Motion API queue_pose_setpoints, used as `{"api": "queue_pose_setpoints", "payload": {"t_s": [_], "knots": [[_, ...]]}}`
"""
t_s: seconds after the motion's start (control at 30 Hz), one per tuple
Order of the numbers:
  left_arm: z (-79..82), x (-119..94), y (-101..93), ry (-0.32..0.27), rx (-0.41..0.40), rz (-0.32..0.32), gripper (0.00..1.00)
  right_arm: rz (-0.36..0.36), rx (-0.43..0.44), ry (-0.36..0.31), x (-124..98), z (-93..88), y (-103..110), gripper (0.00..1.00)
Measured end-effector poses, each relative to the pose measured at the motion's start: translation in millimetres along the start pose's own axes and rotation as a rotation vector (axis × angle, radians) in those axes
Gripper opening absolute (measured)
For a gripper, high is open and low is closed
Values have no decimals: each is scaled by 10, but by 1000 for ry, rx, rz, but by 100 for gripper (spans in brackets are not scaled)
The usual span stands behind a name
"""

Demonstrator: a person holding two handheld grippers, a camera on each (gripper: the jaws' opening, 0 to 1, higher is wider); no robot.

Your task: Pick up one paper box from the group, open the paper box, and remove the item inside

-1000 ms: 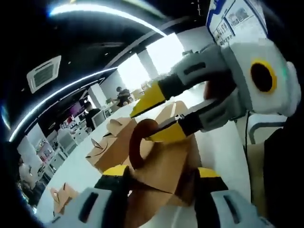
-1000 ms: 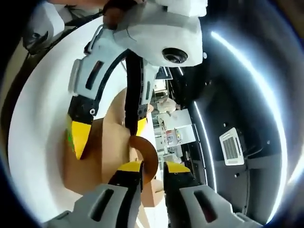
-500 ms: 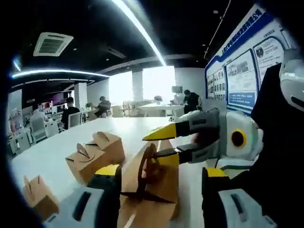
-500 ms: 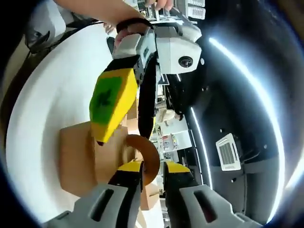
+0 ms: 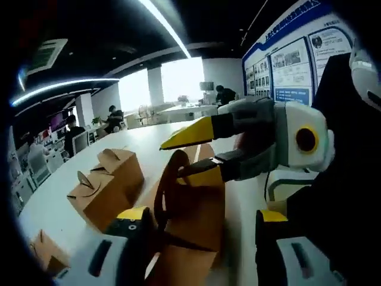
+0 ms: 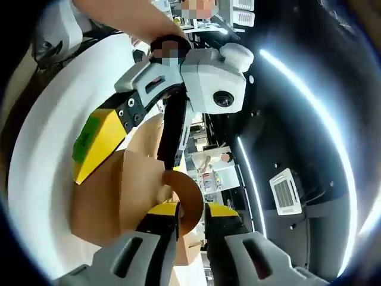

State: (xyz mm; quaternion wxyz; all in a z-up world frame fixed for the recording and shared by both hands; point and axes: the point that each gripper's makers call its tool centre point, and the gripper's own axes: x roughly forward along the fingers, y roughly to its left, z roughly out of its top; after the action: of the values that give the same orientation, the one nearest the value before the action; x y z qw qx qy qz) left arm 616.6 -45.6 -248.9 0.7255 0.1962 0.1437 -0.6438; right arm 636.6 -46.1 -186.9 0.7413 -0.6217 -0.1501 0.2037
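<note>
A brown paper box (image 5: 196, 238) sits between my left gripper's (image 5: 202, 215) wide-set yellow-tipped jaws, which are shut on its sides. Its arched handle flap (image 5: 168, 190) stands up from the top. My right gripper (image 5: 171, 161) reaches in from the right and pinches that flap. In the right gripper view my right gripper (image 6: 191, 208) is shut on the curved handle flap (image 6: 186, 193), with the box (image 6: 119, 190) just beyond. The left gripper (image 6: 119, 171) comes down from above and straddles the box. What is inside the box is hidden.
Two more paper boxes (image 5: 107, 185) stand side by side on the white table (image 5: 143, 140), and another box (image 5: 44, 253) lies nearer the left edge. People sit at desks far behind. A person's arm (image 6: 131, 18) holds the left gripper over the white table (image 6: 47, 119).
Both views have rolled with the hands. The box has turned between the grippers, while the right gripper has stayed shut on the handle flap and the left gripper has kept the box.
</note>
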Motion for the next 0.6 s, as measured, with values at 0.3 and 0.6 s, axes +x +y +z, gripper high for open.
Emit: {"api": "queue_pose_setpoints", "payload": {"t_s": [0.3, 0.6], "knots": [[-65, 74, -12, 47, 106, 115, 73, -15, 14, 3, -27, -4, -15, 18], [-147, 171, -56, 142, 222, 267, 73, -12, 17, 18, -78, -18, 14, 19]]}}
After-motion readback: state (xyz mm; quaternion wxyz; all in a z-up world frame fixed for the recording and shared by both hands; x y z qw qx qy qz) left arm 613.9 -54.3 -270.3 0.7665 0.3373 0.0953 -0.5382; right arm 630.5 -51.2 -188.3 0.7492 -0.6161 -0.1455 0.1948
